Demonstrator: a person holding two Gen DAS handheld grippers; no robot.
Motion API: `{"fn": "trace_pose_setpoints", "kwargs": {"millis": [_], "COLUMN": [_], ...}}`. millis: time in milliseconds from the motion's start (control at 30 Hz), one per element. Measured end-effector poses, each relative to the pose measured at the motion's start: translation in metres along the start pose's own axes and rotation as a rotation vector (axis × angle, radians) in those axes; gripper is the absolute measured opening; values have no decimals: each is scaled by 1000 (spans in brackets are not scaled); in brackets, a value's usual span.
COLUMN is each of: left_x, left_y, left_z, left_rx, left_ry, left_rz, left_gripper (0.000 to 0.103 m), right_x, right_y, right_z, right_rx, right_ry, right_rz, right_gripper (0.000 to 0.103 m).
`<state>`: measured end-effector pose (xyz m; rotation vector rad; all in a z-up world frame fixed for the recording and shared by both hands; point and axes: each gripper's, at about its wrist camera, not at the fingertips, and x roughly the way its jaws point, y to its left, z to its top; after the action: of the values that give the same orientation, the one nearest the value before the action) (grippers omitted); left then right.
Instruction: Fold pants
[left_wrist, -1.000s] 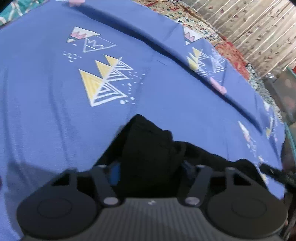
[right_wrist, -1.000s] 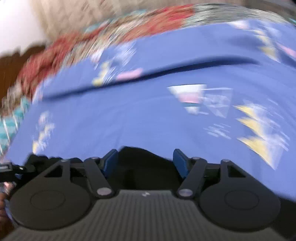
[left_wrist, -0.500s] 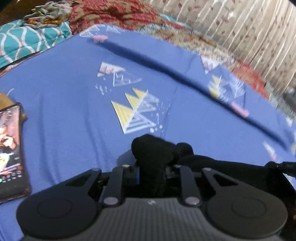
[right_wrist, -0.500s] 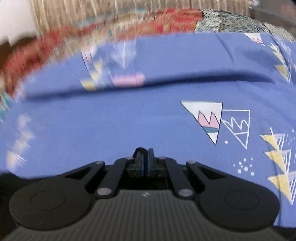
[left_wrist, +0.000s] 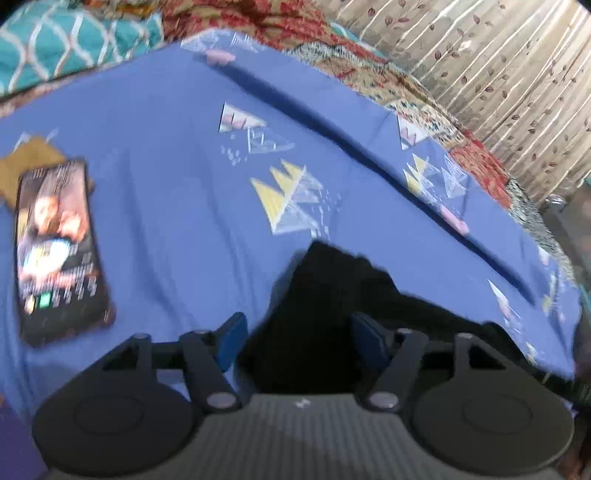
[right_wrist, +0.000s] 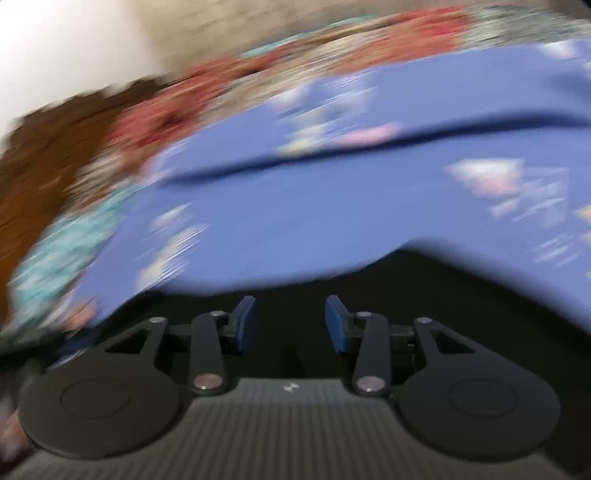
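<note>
Both claws spread over black pants (left_wrist: 325, 314).

Left gripper (left_wrist: 295, 338) and right gripper (right_wrist: 290, 323) both hold their jaws apart.

Left gripper (left_wrist: 299, 341) with blue pads spread wide, black pants (left_wrist: 325, 295) bunched between them, lying on blue patterned sheet (left_wrist: 177, 147), lit phone (left_wrist: 55, 251) well apart at left
</note>
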<state>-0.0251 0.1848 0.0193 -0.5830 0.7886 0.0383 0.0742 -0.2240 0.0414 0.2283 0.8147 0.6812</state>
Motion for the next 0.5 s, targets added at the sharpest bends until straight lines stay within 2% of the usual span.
{"fn": "trace_pose_setpoints", "kwargs": {"millis": [67, 100, 133, 167, 200, 267, 333, 433, 467, 500], "left_x": [-1, 0, 3, 8, 12, 15, 16, 16, 13, 7], "left_y": [7, 9, 11, 12, 12, 11, 6, -4, -8, -12], "left_z": [-9, -13, -17, -22, -27, -31, -33, -33, -32, -32], "left_rx": [-44, -64, -82, -90, -99, -89, -48, -14, -1, 8], "left_ry": [45, 62, 81, 111, 138, 130, 122, 121, 116, 106], "left_rz": [-25, -39, -48, -61, -68, -24, 16, 66, 79, 85], "left_gripper": [83, 75, 63, 33, 20, 19, 20, 26, 30, 30], "right_x": [12, 25, 33, 43, 48, 46, 48, 51, 54, 51], "right_y": [19, 27, 34, 44, 57, 79, 87, 96, 100, 101], "right_z": [-22, -33, -44, -56, -68, -80, -75, -87, -88, -87], "right_rx": [-37, -42, -47, -62, -99, -187, -220, -325, -352, -357], "right_ry": [69, 123, 175, 236, 258, 219, 199, 162, 152, 148], "right_rz": [39, 64, 93, 102, 73, 16, -6, -60, -65, -65], "right_gripper": [55, 41, 20, 8, 8, 9, 9, 12, 17, 23]}}
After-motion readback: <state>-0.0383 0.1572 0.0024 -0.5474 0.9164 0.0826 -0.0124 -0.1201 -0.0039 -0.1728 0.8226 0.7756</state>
